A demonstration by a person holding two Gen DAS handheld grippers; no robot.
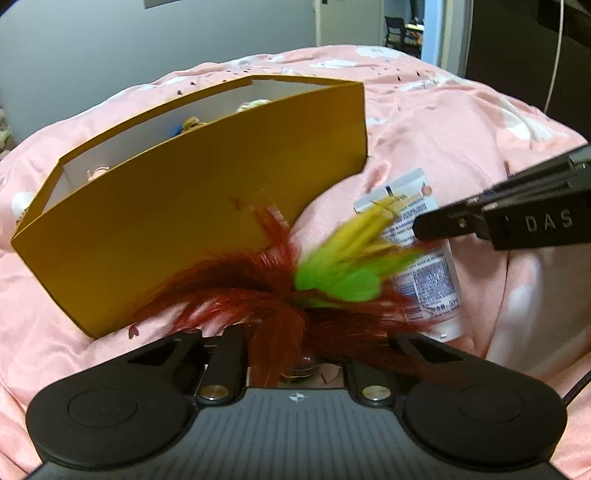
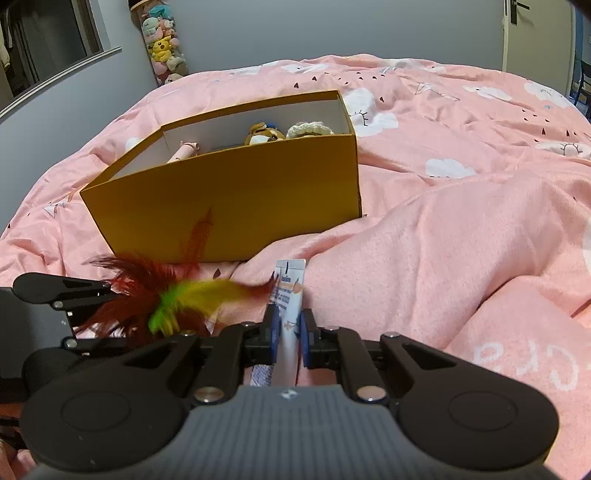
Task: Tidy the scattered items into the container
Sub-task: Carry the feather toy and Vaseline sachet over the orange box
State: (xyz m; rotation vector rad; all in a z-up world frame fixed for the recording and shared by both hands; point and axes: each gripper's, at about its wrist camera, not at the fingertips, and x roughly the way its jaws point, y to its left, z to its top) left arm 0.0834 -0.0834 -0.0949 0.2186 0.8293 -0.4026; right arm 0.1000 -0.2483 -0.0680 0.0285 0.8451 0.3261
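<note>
A mustard-yellow cardboard box (image 1: 192, 206) stands open on the pink bed; it also shows in the right wrist view (image 2: 236, 199) with a plush dog (image 2: 264, 134), a knitted item and a pink thing inside. My left gripper (image 1: 291, 354) is shut on a feather toy (image 1: 280, 295) with dark red, green and yellow feathers, just in front of the box; the toy also shows in the right wrist view (image 2: 173, 295). My right gripper (image 2: 288, 334) is shut on a white lotion tube (image 2: 290, 295), which also shows in the left wrist view (image 1: 424, 266).
The pink quilt (image 2: 443, 155) with cloud prints covers the bed in folds, with a raised ridge (image 2: 424, 251) to the right of the box. A column of plush toys (image 2: 162, 40) hangs on the far wall. A doorway and a chair (image 1: 399, 29) lie beyond the bed.
</note>
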